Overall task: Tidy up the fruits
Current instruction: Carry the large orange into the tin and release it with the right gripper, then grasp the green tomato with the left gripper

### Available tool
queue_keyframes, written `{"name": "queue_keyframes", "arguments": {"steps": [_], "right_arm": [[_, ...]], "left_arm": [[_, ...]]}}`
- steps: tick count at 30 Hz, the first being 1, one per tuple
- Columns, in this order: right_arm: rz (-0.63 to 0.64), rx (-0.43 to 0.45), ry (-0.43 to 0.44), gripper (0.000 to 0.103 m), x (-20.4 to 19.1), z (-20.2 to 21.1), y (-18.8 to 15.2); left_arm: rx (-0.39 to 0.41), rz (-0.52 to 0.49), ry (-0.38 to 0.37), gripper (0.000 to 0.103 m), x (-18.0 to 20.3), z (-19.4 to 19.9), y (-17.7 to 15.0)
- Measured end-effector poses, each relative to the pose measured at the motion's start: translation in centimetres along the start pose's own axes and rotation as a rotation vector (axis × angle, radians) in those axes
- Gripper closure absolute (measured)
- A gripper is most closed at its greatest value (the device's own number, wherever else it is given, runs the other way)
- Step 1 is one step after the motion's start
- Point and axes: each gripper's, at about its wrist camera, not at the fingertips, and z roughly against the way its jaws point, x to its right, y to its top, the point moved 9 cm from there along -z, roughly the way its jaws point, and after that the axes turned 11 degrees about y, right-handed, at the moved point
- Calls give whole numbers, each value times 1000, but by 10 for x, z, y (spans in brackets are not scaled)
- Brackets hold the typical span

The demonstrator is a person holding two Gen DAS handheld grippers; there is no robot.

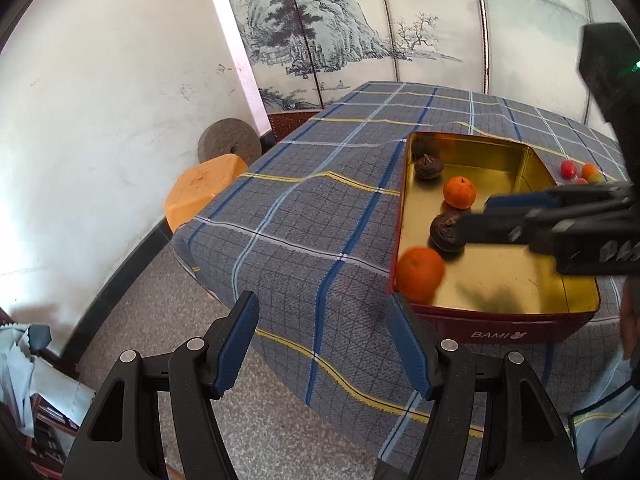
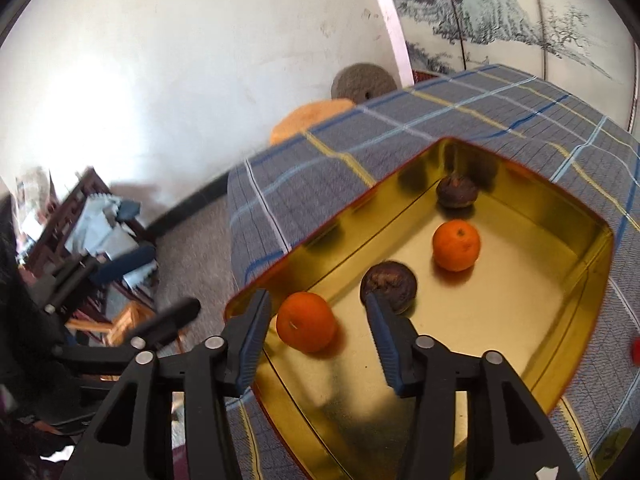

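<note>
Right hand-held gripper parted over gold tin, orange loose between its fingers, dark fruit by right fingertip, left hand-held gripper half open, empty

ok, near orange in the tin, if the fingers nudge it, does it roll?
Probably. The near orange is round and sits free on the tin's smooth gold floor, so a nudge likely rolls it. The near wall should stop it. Its skin looks firm, so probably not fragile.

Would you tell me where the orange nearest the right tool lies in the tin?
The orange lies on the tin's gold floor in its near left corner, between the right tool's open fingers, just left of a dark fruit.
</note>
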Motion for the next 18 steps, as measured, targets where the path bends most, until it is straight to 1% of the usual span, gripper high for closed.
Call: {"name": "queue_keyframes", "arguments": {"steps": [3, 4, 5, 8, 10, 13, 17, 18], "right_arm": [[-6, 52, 1, 50, 3, 24, -2], [-6, 63, -6, 46, 4, 31, -4], [-4, 82, -19, 42, 6, 44, -10], [-7, 124, -80, 39, 20, 83, -34], [-26, 139, -148, 39, 37, 111, -54], [-95, 157, -258, 39, 73, 157, -92], [-196, 157, -474, 39, 131, 227, -149], [-228, 162, -510, 39, 145, 243, -161]], "left_arm": [[7, -8, -7, 36, 3, 3, 2], [12, -13, -9, 36, 4, 5, 2], [23, -19, -13, 36, 5, 8, 4], [48, -43, -34, 36, 15, 17, 8], [62, -63, -53, 36, 23, 22, 11], [80, -97, -105, 36, 44, 34, 17], [102, -148, -213, 36, 84, 56, 28], [110, -163, -236, 36, 94, 62, 30]]}}
